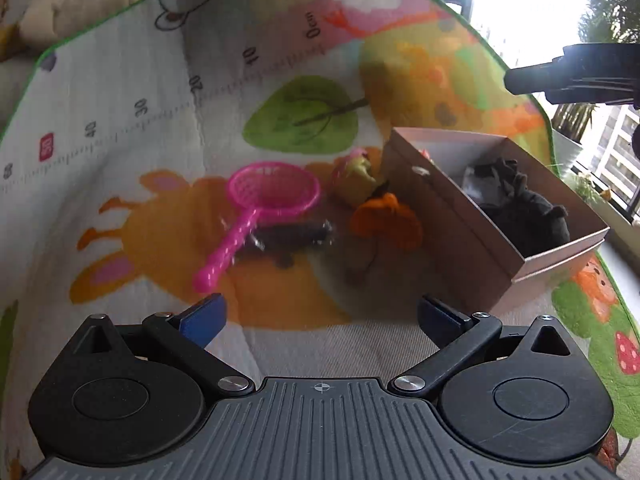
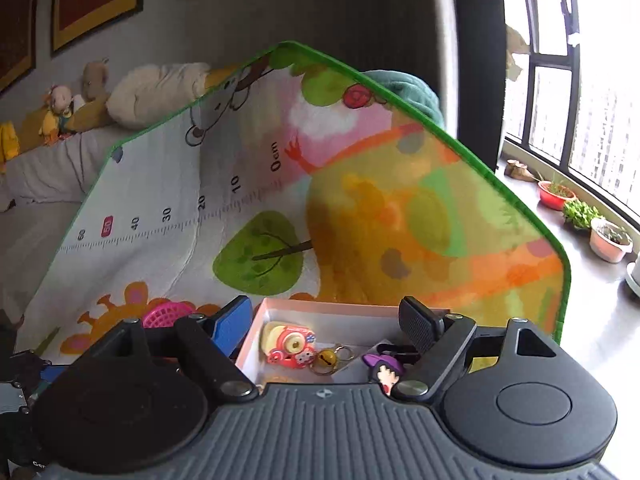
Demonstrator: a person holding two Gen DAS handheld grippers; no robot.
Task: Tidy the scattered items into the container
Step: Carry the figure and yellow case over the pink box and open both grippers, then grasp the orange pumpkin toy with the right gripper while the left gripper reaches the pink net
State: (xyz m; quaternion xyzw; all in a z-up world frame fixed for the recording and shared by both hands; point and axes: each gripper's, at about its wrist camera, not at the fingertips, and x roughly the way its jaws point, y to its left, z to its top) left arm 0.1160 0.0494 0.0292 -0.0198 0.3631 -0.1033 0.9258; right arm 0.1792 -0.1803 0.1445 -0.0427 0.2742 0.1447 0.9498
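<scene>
- The left gripper [image 1: 320, 316] points forward and downward, its two black finger arms splayed far apart.
- Its blue pads [image 1: 204, 318] stand at their widest, with nothing between them and nothing touching them.
- The right gripper [image 2: 324, 320] also tilts downward, a little less steeply.
- Its jaws are parted, though not as wide as the left's; the fingers [image 2: 418, 324] grip nothing.
- In the left wrist view, a dark part of the right gripper [image 1: 576, 74] juts in from the upper right edge, raised above and well apart from the left gripper.
- No hand or sleeve shows in either view.
</scene>
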